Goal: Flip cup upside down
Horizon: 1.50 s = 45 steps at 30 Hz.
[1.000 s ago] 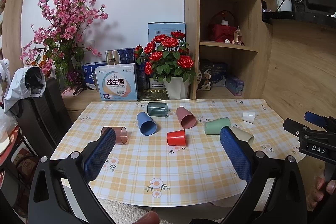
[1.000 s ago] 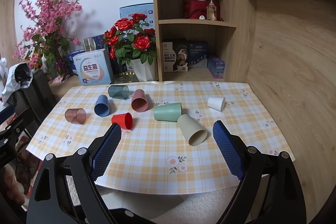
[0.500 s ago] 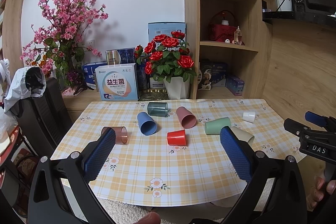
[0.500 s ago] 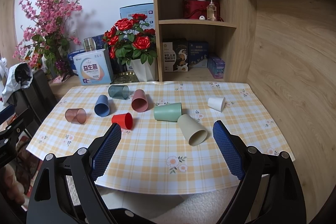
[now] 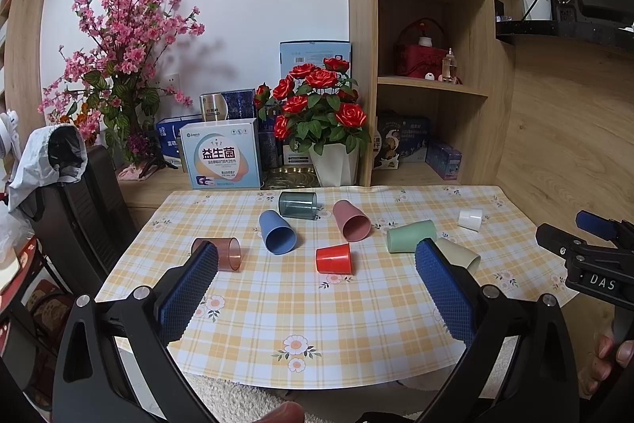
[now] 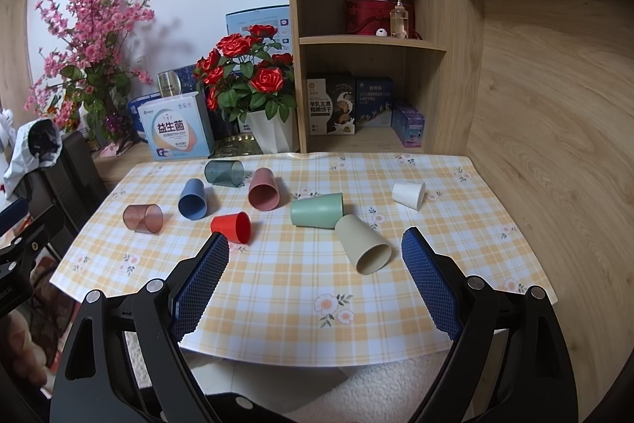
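Note:
Several cups lie on their sides on the checked tablecloth point(image 6: 277, 288): a clear brown cup point(image 6: 142, 219), a blue cup point(image 6: 193, 199), a clear teal cup point(image 6: 224, 172), a pink cup point(image 6: 264, 189), a red cup point(image 6: 231, 227), a green cup point(image 6: 317, 211), a beige cup point(image 6: 363, 244) and a small white cup point(image 6: 409, 194). My left gripper point(image 5: 313, 288) is open and empty, held in front of the table's near edge. My right gripper point(image 6: 315, 276) is open and empty, also short of the cups.
A pot of red roses point(image 5: 321, 121), boxes point(image 5: 222, 159) and pink blossoms point(image 5: 115, 66) stand behind the table. A wooden shelf point(image 6: 368, 38) rises at the back. A black chair point(image 5: 79, 209) stands at the left. A wooden wall point(image 6: 554, 106) bounds the right.

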### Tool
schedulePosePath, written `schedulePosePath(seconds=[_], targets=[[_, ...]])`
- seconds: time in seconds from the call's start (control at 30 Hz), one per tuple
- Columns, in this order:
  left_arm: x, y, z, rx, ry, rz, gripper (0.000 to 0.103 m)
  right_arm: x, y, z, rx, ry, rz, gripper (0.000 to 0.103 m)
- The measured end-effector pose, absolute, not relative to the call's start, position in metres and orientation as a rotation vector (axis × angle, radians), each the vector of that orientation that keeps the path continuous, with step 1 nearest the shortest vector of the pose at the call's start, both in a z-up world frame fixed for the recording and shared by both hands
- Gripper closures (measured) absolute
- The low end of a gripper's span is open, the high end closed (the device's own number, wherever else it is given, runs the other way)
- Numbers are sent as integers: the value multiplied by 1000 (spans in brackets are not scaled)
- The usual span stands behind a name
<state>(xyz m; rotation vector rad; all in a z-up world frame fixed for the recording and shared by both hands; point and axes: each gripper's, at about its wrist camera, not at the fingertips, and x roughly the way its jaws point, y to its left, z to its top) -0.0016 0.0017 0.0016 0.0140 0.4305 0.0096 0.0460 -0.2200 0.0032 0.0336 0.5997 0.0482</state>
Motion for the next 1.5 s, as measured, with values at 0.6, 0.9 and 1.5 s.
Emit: schedulePosePath(seconds=[0.6,0.9,1.5], targets=[[-2,2,-1,15,433,9,6,47,-221,5,35,602,49,17],[-4,3,-13,13,446,6,6,42,-218,-2,38,610,46,17],[9,9,-12,-9,495,-18,6,60,-230,-11,119,664,86,17]])
